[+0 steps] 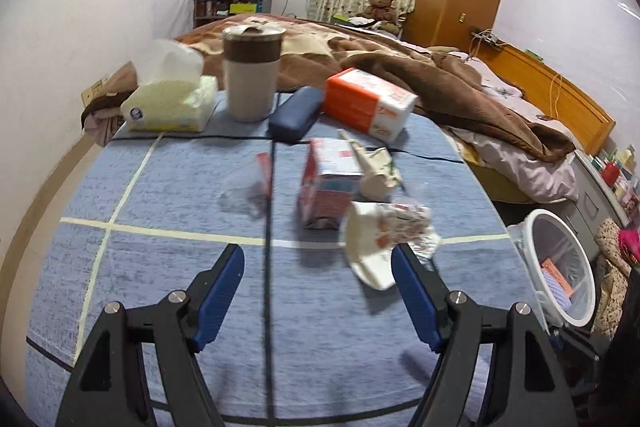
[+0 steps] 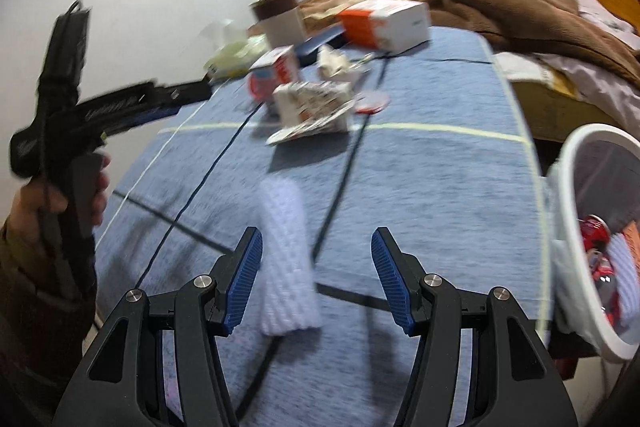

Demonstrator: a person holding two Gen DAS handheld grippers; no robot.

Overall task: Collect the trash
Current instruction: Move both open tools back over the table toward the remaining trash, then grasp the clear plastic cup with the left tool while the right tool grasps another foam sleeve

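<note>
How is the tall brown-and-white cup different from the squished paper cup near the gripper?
The tall cup stands upright and keeps its shape; the squished cup lies on its side, crumpled. The tall cup is plain brown and white; the squished cup has printed pictures. Both sit on the blue table.

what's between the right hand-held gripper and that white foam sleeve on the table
Nothing visible. The right hand-held gripper is open, and the white foam sleeve lies on the blue table cover just ahead of its left finger, with only bare cover around it. The trash bin sits off to the right.
</note>
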